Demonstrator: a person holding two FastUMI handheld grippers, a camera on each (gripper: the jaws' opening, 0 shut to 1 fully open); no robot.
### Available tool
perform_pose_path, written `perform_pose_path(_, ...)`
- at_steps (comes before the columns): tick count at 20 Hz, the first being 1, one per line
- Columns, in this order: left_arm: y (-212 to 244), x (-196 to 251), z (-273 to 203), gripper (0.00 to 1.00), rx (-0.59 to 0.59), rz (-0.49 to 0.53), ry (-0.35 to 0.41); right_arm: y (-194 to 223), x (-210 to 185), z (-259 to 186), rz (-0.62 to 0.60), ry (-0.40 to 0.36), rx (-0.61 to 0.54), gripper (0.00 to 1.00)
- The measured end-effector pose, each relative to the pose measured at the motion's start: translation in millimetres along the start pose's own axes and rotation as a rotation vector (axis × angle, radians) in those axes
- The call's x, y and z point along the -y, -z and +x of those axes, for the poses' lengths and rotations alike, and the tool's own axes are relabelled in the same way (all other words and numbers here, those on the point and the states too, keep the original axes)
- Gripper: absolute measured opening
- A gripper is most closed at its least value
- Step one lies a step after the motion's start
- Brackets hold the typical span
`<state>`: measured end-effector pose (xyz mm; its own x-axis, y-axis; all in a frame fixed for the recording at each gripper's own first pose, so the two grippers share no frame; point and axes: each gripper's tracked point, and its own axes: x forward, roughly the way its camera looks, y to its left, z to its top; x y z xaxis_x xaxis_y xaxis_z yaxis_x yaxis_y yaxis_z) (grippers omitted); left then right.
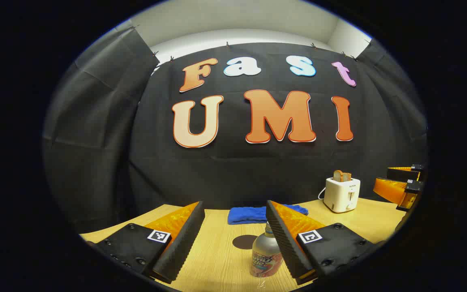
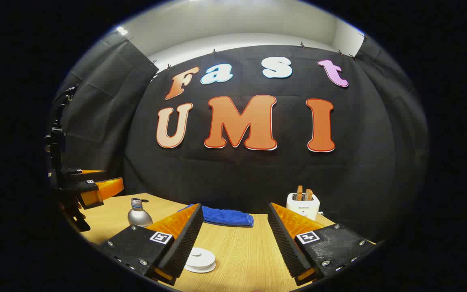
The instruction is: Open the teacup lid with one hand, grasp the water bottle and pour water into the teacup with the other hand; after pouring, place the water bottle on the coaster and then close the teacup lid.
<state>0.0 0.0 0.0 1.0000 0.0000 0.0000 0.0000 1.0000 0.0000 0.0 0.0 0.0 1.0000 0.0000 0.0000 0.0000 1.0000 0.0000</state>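
Fingers of left gripper (image 1: 233,239) spread wide around water bottle (image 1: 265,255) on worktop (image 1: 217,259), right gripper (image 2: 233,239) wide over teacup lid (image 2: 200,258).

left gripper (image 1: 233,239): jaws wide apart, above table (image 1: 217,263) | water bottle (image 1: 266,253): upright, touching right finger's inner face | coaster (image 1: 245,241): just behind bottle | blue cloth (image 1: 249,214), toaster (image 1: 341,194): rear | right gripper (image 1: 399,184): far right edge
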Motion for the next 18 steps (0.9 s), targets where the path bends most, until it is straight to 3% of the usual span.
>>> perform_pose_path(18,7.0,0.1,0.4,0.97,-0.019,-0.016,0.007,7.5,-4.9,6.4,0.025,-0.024,-0.029,0.96)
